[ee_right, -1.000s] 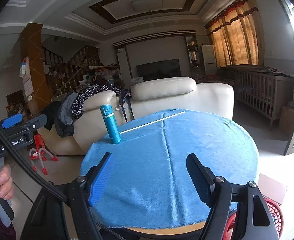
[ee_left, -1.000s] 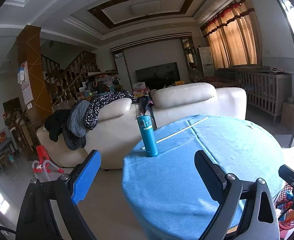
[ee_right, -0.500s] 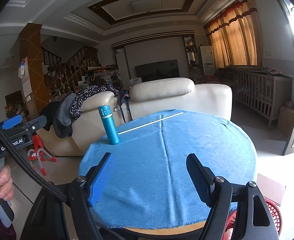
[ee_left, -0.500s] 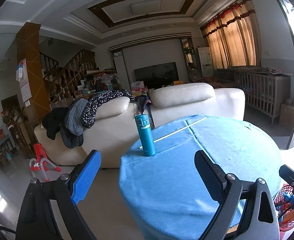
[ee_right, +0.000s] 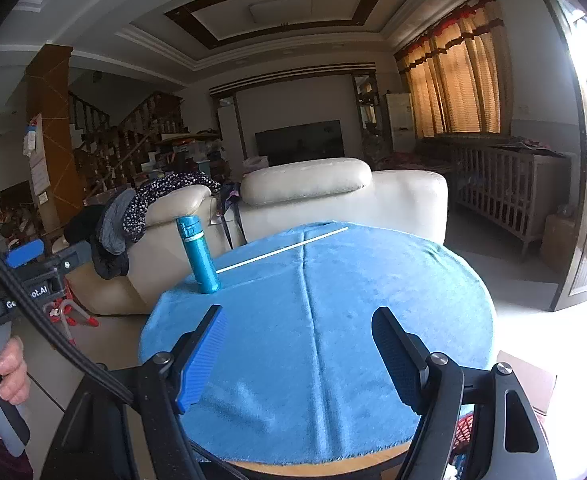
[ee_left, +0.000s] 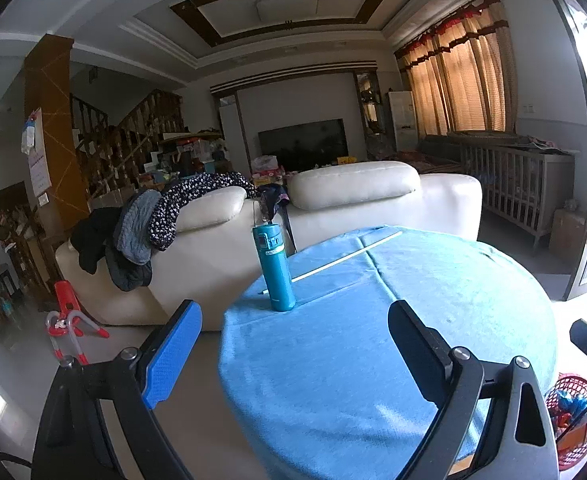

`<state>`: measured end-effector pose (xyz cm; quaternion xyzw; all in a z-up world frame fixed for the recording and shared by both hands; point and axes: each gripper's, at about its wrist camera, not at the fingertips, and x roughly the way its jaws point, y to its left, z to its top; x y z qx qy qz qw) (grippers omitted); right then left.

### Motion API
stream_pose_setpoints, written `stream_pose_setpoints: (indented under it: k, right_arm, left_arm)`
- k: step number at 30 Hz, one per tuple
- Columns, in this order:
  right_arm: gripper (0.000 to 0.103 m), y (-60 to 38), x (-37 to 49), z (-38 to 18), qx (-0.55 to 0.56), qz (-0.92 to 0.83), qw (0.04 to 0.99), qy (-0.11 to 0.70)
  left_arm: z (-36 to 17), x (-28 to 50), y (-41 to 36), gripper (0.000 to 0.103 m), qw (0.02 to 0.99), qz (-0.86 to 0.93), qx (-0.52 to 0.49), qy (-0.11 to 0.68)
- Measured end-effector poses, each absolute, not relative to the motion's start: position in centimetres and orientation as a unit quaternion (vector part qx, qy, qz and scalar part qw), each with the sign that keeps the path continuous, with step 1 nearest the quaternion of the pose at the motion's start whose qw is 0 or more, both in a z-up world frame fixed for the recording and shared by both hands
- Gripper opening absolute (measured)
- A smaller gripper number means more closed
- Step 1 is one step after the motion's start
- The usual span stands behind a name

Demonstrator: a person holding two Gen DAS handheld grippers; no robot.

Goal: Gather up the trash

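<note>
A round table under a blue cloth (ee_left: 373, 360) (ee_right: 333, 340) carries a teal bottle (ee_left: 274, 268) (ee_right: 198, 256) upright near its far left edge and a long thin white stick (ee_left: 333, 262) (ee_right: 281, 251) lying behind it. A red mesh basket (ee_left: 573, 416) with colourful trash stands on the floor at the table's right; only its rim (ee_right: 463, 426) shows in the right wrist view. My left gripper (ee_left: 293, 348) is open and empty before the table's near left edge. My right gripper (ee_right: 299, 350) is open and empty above the table's near edge.
A white leather sofa (ee_left: 333, 208) (ee_right: 325, 196) with clothes draped on it stands behind the table. A red and white toy (ee_left: 67, 328) lies on the floor at left. A wooden crib (ee_left: 521, 184) stands at right. A flat cardboard piece (ee_right: 529, 380) lies beside the table.
Both views have drifted slightly; the table and bottle sit a little further left and further off in the left wrist view. Both grippers stay open and empty.
</note>
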<state>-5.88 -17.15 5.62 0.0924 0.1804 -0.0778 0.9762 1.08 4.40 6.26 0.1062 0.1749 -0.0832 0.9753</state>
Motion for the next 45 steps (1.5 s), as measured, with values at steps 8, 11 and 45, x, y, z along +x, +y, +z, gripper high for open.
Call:
stream_pose_setpoints:
  k: [8,11,45]
  right_arm:
    - [0.078,-18.6,-4.3,5.6,0.098,-0.085,0.972,0.194]
    - [0.078,-18.9,-3.4,5.5,0.097,-0.087,0.971,0.200]
    - [0.078,-19.4,2.6,4.4,0.104,-0.142,0.952,0.252]
  left_arm:
    - [5.7,3.0,3.3,0.094,0.972,-0.084,0.108,0.190]
    - [5.4,3.7,2.8,0.094,0.970,-0.086,0.110,0.197]
    - [3.0,11.1,1.2,0.094,0.953,-0.138,0.115,0.245]
